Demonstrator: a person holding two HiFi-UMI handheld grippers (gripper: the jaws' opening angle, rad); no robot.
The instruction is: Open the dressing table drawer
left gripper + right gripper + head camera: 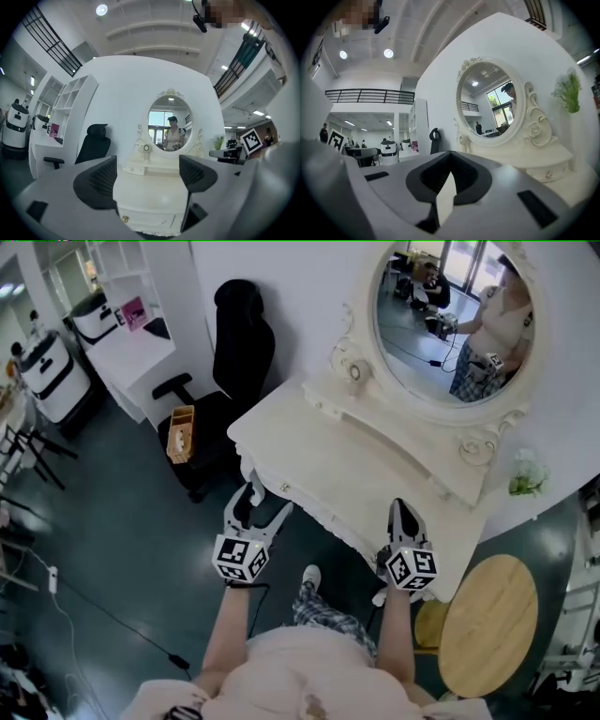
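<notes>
The cream dressing table [356, 465] with its oval mirror [455, 315] stands right in front of me. Its front drawer [150, 218] looks closed and has a small gold knob [124, 219], which also shows as the knob [284, 487] in the head view. My left gripper [265, 502] is open and empty just short of the table's front left edge; in its own view the left gripper [147, 180] frames the table top and drawer. My right gripper [401, 509] is shut on nothing near the front edge further right, and the right gripper [449, 157] points along the table toward the mirror.
A black office chair [234, 362] with a wooden box [180, 432] on its seat stands left of the table. A round wooden stool [487, 624] is at my right. A small green plant [527, 479] sits by the wall. White shelving [131, 343] and a white machine [52, 376] are far left.
</notes>
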